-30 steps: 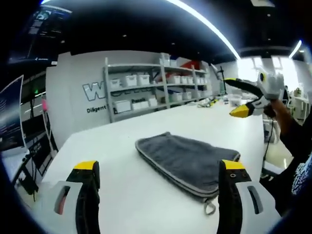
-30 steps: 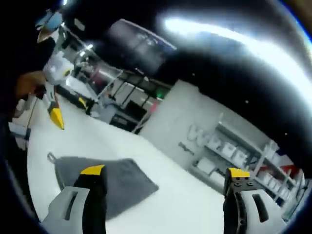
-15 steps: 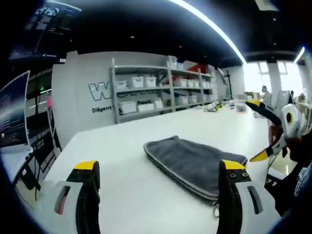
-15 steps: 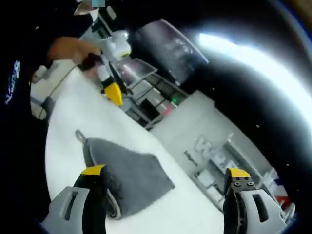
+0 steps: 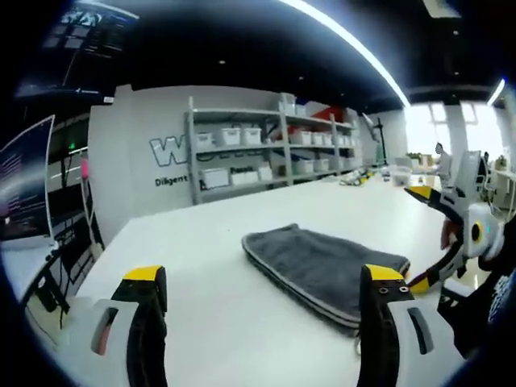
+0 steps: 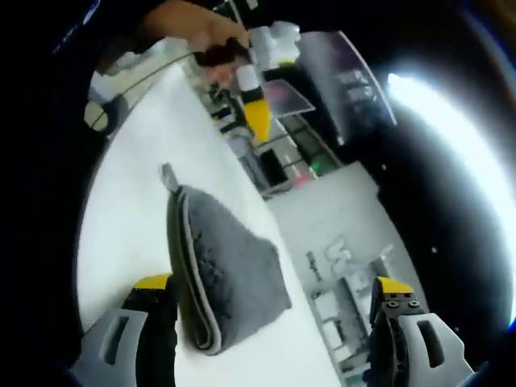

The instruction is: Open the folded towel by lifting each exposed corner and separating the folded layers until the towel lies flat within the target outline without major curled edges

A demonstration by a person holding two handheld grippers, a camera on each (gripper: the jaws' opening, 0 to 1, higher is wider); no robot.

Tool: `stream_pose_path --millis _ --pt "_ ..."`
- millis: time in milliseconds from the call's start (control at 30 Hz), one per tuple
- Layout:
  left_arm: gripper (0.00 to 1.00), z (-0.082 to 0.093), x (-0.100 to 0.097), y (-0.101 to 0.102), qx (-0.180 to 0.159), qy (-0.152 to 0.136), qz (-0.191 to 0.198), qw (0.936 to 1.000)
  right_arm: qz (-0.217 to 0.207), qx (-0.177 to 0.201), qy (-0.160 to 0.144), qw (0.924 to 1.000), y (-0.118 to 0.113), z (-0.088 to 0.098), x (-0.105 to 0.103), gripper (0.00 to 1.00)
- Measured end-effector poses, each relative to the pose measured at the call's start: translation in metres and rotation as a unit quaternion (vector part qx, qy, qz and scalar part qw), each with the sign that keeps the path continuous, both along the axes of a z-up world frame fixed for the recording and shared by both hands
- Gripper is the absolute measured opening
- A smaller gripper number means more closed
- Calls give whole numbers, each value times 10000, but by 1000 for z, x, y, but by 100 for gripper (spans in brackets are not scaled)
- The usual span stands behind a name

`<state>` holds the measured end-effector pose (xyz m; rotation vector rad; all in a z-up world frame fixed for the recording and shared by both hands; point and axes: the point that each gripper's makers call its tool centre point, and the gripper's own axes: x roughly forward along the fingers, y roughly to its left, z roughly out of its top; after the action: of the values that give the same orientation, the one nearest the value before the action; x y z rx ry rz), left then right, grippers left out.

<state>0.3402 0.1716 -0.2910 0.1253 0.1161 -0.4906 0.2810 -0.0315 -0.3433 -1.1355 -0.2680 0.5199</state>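
Observation:
A folded grey towel [image 5: 318,262] with a pale edge trim lies on the white table [image 5: 218,298], in front of my left gripper [image 5: 260,282], which is open and held above the tabletop short of it. In the right gripper view the same towel [image 6: 230,270] lies folded, its hanging loop [image 6: 167,175] at the near corner. My right gripper [image 6: 270,286] is open, with the towel's folded edge just past its left jaw. The right gripper [image 5: 451,242] also shows at the right of the left gripper view, open, beside the towel. The left gripper [image 6: 254,89] appears in the right gripper view, held by a hand.
Shelving with white bins [image 5: 258,153] stands against the far wall behind the table. Monitors and cables [image 5: 32,234] sit off the table's left end. A person's dark sleeve [image 6: 72,48] crosses the right gripper view.
The right gripper has come down from high above the table to the towel's near right side and has rolled. The left gripper view has barely shifted. The towel has not moved.

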Motion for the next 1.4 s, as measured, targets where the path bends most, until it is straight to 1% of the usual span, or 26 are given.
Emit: stream_pose_path --millis 100,167,267,367,467,567,733,833,967,1100,1167,1300,1400 --pt "96 1 2 1 -34 -1 16 10000 21 -64 -21 10000 4 -3 2 99" --pt "96 0 2 0 -41 10 -3 10000 32 -88 -123 9999 7 -2 4 99" --pt "96 -1 1 -2 -17 18 -32 10000 11 14 -198 9998 11 0 7 99" --pt "95 1 0 -1 -61 -8 -6 10000 -14 34 -375 9993 13 1 8 99" --pt "95 4 -1 -1 -109 -36 -12 9999 19 50 -484 9988 16 5 7 99" --pt "95 5 -1 1 -83 -49 0 10000 82 125 -585 9982 19 12 4 99" --pt "95 5 -1 4 -87 -56 38 9999 95 225 -606 9979 19 18 2 99" --pt "95 5 -1 4 -80 -47 31 10000 171 315 -533 9979 22 20 0 99" --pt "95 4 -1 4 -80 -41 22 10000 186 351 -536 9978 24 21 0 99" --pt "95 3 0 2 -93 -27 4 10000 147 336 -544 9978 26 17 7 99" --pt "95 1 0 0 -88 0 -19 10000 222 267 -510 9981 32 12 8 99" --pt "95 0 2 1 -124 55 -30 9999 331 0 -667 9972 42 7 7 99" --pt "94 0 4 3 -190 76 -26 9998 350 -45 -749 9966 45 8 7 99"
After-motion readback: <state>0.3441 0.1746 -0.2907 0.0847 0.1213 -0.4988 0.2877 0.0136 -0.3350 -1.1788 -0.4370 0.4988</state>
